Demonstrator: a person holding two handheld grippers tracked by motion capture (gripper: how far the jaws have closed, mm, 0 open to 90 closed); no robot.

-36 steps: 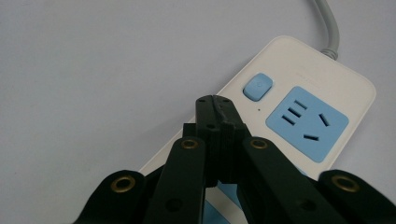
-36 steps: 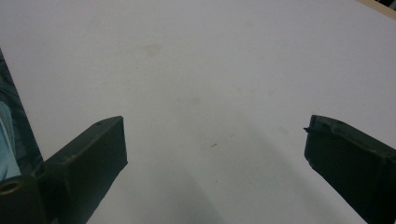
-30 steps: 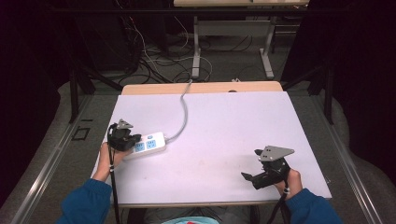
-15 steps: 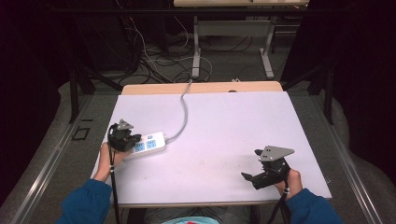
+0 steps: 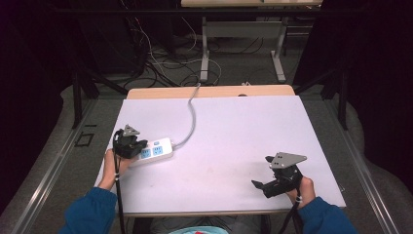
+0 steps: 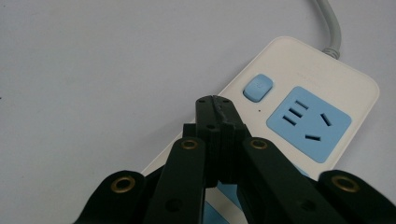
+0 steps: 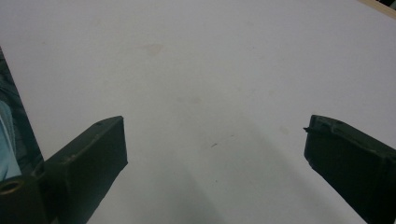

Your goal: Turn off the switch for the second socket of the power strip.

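A white power strip with blue sockets lies at the table's left side, and its grey cord runs off the far edge. My left gripper hovers over the strip's near end with its jaws shut. In the left gripper view the closed tips sit just short of the blue switch button, with a blue socket to their right. My right gripper rests near the table's front right, jaws wide open with nothing between them; its fingers frame bare white surface.
The white table top has a wooden strip along its far edge. Beyond it stand metal table legs and tangled cables on the floor. Blue sleeves enter from the bottom.
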